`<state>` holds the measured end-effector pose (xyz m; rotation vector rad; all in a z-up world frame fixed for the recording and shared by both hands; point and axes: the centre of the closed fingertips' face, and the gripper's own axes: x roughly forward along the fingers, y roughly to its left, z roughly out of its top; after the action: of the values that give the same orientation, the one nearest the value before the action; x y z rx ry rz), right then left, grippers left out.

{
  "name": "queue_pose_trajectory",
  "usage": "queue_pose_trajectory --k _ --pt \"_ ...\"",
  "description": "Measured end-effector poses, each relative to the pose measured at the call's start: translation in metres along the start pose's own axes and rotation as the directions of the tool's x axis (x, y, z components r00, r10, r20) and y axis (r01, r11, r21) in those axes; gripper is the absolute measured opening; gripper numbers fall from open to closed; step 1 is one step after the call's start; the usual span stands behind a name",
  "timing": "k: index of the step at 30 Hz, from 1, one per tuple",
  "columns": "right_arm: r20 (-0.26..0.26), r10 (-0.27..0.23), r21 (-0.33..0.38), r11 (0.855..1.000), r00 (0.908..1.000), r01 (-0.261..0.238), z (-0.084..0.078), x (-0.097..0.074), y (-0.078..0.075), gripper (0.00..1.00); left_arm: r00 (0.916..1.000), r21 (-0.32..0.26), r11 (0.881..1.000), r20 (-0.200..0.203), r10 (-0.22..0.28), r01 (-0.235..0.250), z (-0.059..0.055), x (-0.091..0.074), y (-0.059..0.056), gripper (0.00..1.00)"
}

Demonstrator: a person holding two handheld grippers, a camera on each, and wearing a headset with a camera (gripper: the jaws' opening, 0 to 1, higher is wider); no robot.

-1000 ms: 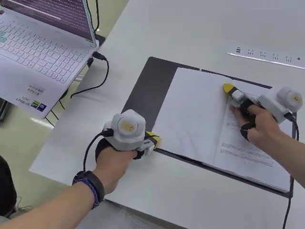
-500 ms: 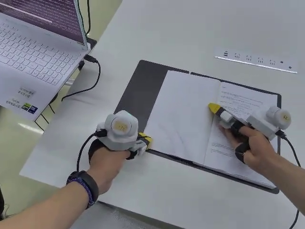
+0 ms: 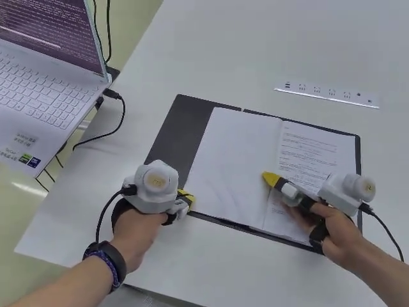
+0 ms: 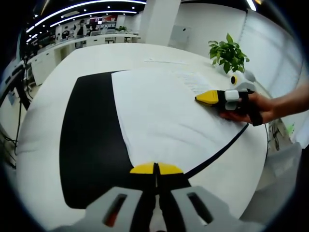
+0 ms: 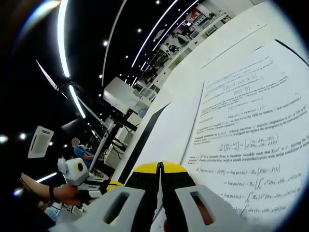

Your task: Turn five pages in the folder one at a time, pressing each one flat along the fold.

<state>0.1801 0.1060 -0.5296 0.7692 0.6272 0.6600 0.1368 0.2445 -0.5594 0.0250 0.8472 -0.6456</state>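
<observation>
The folder [image 3: 181, 131] lies open on the white table [image 3: 268, 45], to the right of a laptop [image 3: 38, 89]. Its dark cover is flat, and a blank white page [image 3: 233, 157] lies on the left half, beside the printed page [image 3: 317, 153] on the right half. The right gripper [image 3: 269, 180] has its two jaws closed together with nothing between them, and its yellow tip rests on the paper at the fold [image 3: 276, 150], in the lower part of it, near to the person. I think the jaws are closed so that they make one blunt point which can rub along the crease and make the turned page lie flat. The left gripper [image 3: 187, 199] also has its jaws closed and empty. Its tip rests at the near edge of the folder, at the lower left corner of the blank page. Probably it is put there to hold the folder and the page steady, so that they do not slide while the other gripper presses. How many of the five pages are already turned, I cannot tell.
</observation>
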Motion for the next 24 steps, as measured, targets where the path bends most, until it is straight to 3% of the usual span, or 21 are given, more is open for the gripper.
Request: queue_pose_trajectory --k 12,24 --pt "-0.051 0.028 -0.011 1.0 0.9983 -0.029 -0.029 -0.016 0.004 0.0 0.9999 0.025 1.0 -0.007 0.008 -0.008 0.0 0.0 -0.001 0.0" --pt "-0.045 0.008 0.018 1.0 0.999 -0.007 -0.049 -0.029 0.007 0.0 0.9996 0.053 0.998 -0.023 0.016 -0.014 -0.001 -0.003 -0.004 0.01"
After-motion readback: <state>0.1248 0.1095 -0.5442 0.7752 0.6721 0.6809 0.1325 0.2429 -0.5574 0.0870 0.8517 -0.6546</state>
